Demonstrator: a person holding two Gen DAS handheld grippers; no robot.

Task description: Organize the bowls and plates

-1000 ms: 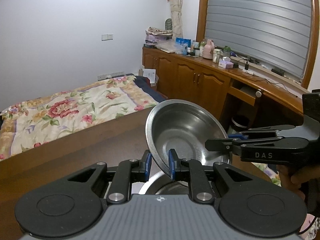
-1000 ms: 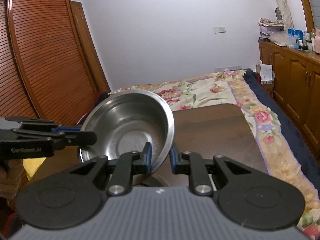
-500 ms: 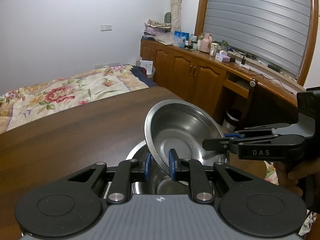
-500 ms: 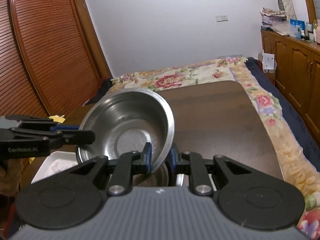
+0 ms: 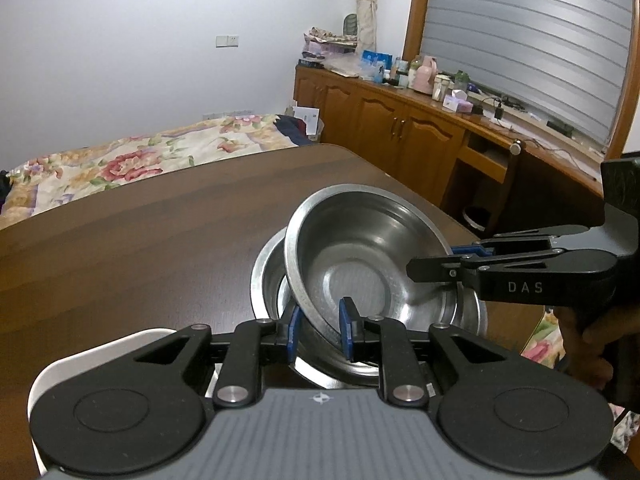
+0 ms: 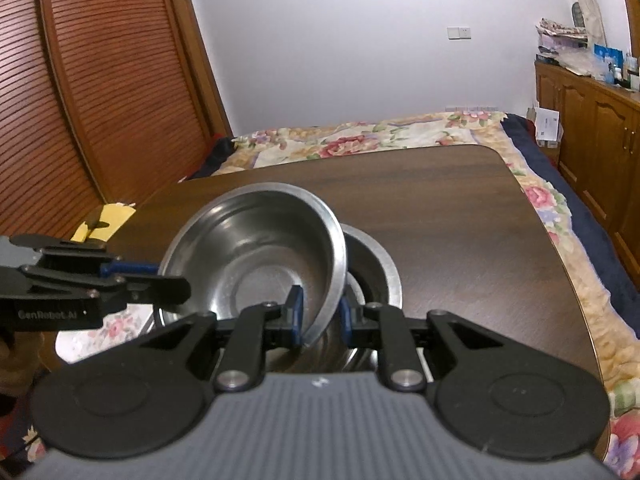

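A steel bowl hangs tilted just above a second steel bowl that sits on the dark wooden table. My left gripper is shut on the near rim of the held bowl. My right gripper is shut on the opposite rim; it also shows in the left wrist view. A white plate lies at the near left, partly hidden by my left gripper; its floral face shows in the right wrist view.
A bed with a floral cover lies beyond the table. Wooden cabinets line the right wall. A slatted wardrobe stands left. The table's right edge is close to the bowls.
Both grippers have lowered the held bowl toward the table. The lower bowl and the white plate have come into view beneath it.
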